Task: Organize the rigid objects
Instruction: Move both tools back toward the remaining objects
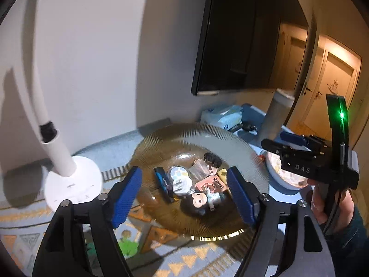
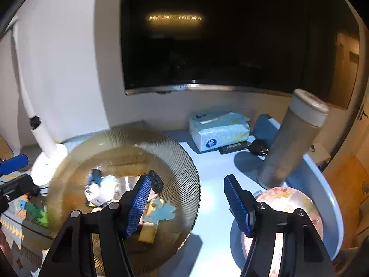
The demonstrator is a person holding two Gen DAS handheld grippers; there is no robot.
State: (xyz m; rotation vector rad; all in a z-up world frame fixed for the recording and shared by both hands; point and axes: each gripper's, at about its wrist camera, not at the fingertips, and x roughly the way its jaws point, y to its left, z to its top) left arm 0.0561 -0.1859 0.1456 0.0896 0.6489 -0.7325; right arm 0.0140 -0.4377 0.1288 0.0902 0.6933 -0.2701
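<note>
I am seeing a ribbed amber glass plate (image 1: 161, 143) sitting on the table, holding small rigid objects heaped at its centre, a big-eyed doll figurine (image 1: 203, 202) lying on its side, a blue-black stick (image 1: 162, 181), a pink card (image 1: 213, 183), a black hair claw (image 1: 212, 159).

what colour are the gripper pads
Blue, with a fine ribbed texture; the pads show best in the right wrist view.

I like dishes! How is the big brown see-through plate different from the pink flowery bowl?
The amber glass plate is wide, shallow, ribbed and see-through; the flowery bowl is smaller, pink and solid. The plate holds a pile of little toys and boxes; the bowl's inside is hidden here. Both are round and sit on the table.
</note>
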